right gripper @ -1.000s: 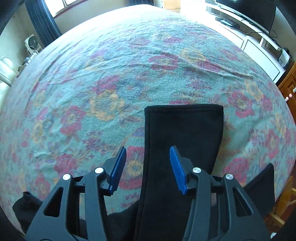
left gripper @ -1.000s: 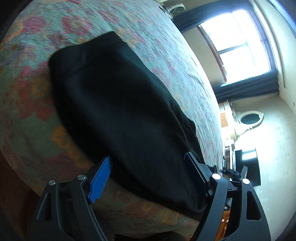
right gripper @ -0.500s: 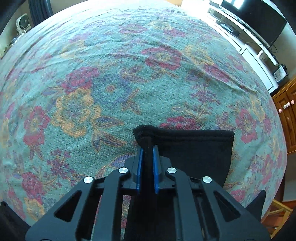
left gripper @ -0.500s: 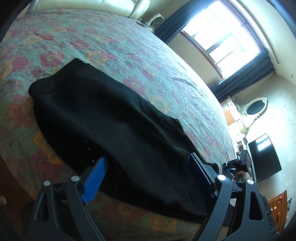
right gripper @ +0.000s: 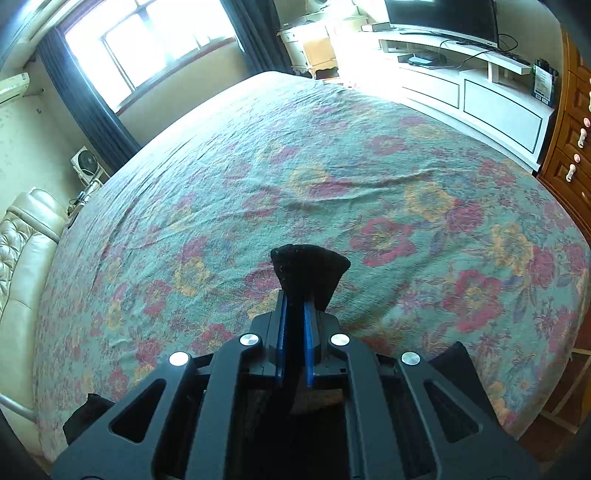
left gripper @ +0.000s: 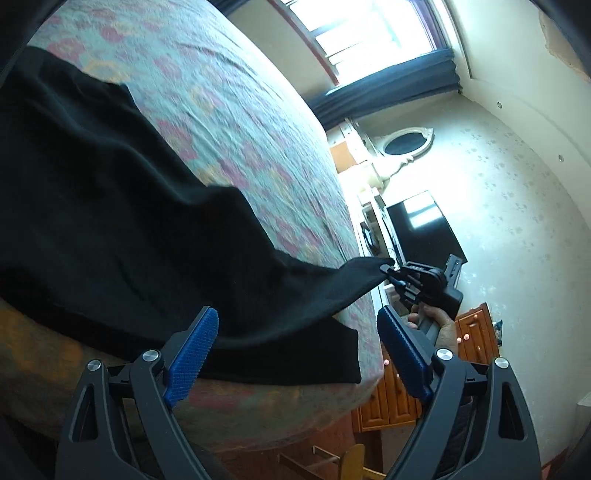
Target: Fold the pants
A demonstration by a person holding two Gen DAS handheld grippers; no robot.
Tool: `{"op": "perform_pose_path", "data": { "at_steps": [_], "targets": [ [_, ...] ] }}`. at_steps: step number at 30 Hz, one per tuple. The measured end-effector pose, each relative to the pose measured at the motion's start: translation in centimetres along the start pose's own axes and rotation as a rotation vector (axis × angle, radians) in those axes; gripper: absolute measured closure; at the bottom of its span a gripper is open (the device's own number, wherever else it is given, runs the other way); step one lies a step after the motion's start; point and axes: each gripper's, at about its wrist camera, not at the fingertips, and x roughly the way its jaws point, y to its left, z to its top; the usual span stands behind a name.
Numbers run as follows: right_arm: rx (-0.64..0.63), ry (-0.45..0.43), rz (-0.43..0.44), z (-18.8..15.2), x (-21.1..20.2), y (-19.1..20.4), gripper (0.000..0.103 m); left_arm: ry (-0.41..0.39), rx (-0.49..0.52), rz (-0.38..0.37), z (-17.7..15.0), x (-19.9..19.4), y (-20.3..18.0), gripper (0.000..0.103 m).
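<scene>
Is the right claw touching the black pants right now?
Touching. The right wrist view shows the right claw shut on a bunched end of the black pants, cloth pinched between its blue pads.

Floral bedspread, television, white console, curtained window.

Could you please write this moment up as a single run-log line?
step: fold black fabric pants | right gripper: shut on leg end, lifted off floral bedspread | left gripper: open, holding nothing
</scene>
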Motion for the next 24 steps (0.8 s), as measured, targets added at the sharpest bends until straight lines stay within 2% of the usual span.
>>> {"op": "perform_pose_path", "data": {
  "at_steps": [4,9,11,16,21,24],
  "targets": [
    [0.052,-0.001,0.054,-0.7,-1.9,-2.8,0.096,0.058,-0.032,0.033,-1.6,5.4,0.1,0.016],
    [0.104,0.000,0.132,-1.6,-3.0,-5.1,0.096,0.008,-0.131,0.061,-1.8,8.3,2.0,0.016],
    [0.113,0.001,0.151,-1.9,-3.2,-5.8,0.096,-0.012,-0.171,0.058,-1.6,8.6,2.6,0.016],
    [0.148,-0.001,0.202,-2.3,-3.8,-7.4,0.096,-0.040,-0.276,-0.004,-2.2,7.1,2.6,0.016],
    [0.171,-0.016,0.235,-2.3,-4.5,-8.6,0.096,-0.013,-0.336,-0.030,-3.2,6.8,2.1,0.016],
    [0.181,-0.016,0.252,-2.4,-4.9,-9.0,0.096,-0.004,-0.351,-0.011,-3.2,7.8,2.6,0.016]
  ]
}}
